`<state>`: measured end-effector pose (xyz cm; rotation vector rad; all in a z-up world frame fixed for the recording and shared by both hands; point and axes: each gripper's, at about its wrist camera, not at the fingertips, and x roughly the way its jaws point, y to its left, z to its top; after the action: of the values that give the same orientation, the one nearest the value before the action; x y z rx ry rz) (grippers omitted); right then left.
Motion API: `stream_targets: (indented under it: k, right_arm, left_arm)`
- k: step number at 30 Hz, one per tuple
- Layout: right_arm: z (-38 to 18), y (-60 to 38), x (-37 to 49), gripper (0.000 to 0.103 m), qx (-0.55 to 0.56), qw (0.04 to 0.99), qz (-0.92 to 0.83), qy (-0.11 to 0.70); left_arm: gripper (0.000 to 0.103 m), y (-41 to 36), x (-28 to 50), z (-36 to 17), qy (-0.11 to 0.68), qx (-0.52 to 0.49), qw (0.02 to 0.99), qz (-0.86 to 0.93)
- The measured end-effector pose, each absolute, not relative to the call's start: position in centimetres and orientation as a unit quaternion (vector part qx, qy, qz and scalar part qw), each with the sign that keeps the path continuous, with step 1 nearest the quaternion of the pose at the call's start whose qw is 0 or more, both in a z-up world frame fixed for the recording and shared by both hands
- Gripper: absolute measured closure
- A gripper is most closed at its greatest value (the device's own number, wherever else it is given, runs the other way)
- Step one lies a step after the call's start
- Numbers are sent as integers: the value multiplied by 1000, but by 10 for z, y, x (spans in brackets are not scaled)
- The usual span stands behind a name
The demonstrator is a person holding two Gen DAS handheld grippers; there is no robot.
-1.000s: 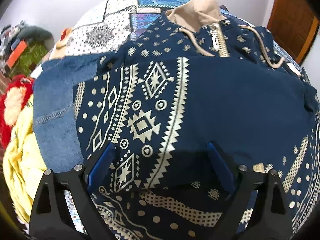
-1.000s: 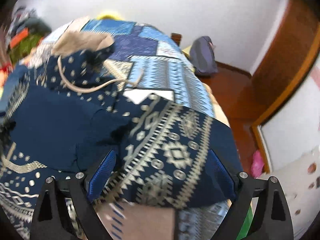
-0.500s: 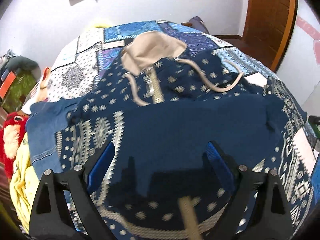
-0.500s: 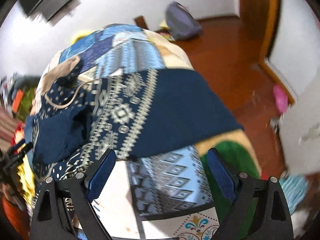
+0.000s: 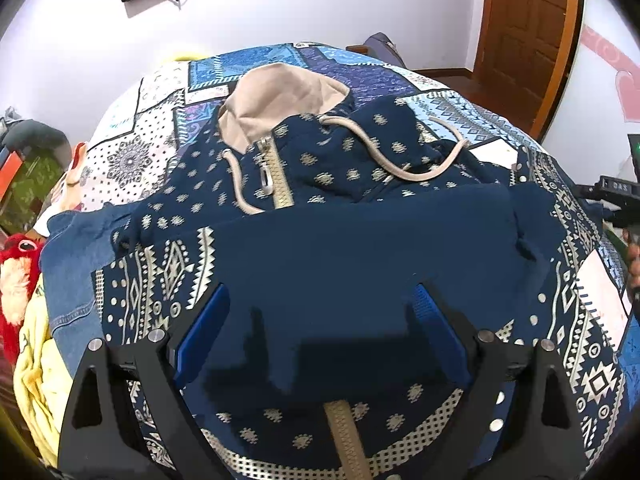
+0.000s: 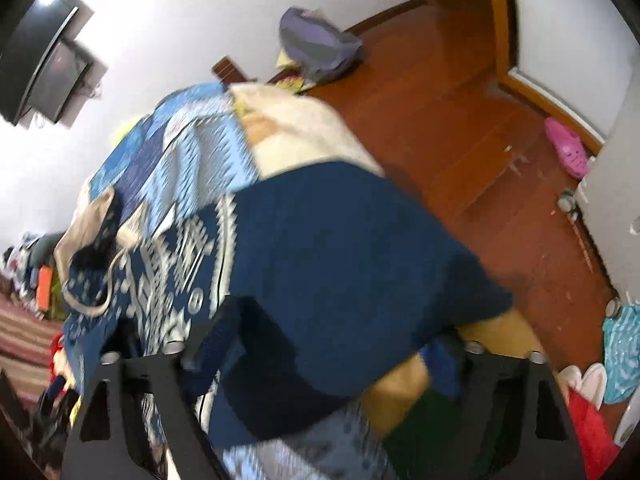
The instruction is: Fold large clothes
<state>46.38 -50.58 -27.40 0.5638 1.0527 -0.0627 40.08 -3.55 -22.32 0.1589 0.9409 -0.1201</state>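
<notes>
A navy hoodie (image 5: 360, 248) with a beige pattern, beige hood (image 5: 280, 100) and zip lies spread on a patchwork quilt (image 5: 132, 148). My left gripper (image 5: 320, 328) hovers over the hoodie's plain navy middle, open, with its blue pads (image 5: 200, 328) wide apart and nothing between them. The right wrist view is blurred. There my right gripper (image 6: 324, 352) is at the bed's edge, and its jaws are closing. A navy flap of the hoodie (image 6: 340, 248) lies between them. I see no pad pressing on it.
A denim garment (image 5: 68, 264), a yellow cloth (image 5: 36, 360) and a red plush toy (image 5: 16, 264) lie left of the hoodie. Right of the bed is a wooden floor (image 6: 480, 140) with a purple backpack (image 6: 316, 48) and a pink shoe (image 6: 568, 148). A door (image 5: 528, 32) stands beyond.
My left gripper drew back and up, so the whole hoodie and its hood show. My right gripper rolled and swung down to the bed's edge over the navy flap, with its jaws narrower.
</notes>
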Motion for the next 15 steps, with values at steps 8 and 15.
stream_targets:
  k: [8,15]
  right_arm:
    - [-229,-508,469,92,238,866,-56,436]
    - [-124,-467,453,93,197,914,12,355]
  left_arm:
    - [9,-17,392,-211,442,68,893,-39]
    - [10,-5,378,-188,423,54,904,-36]
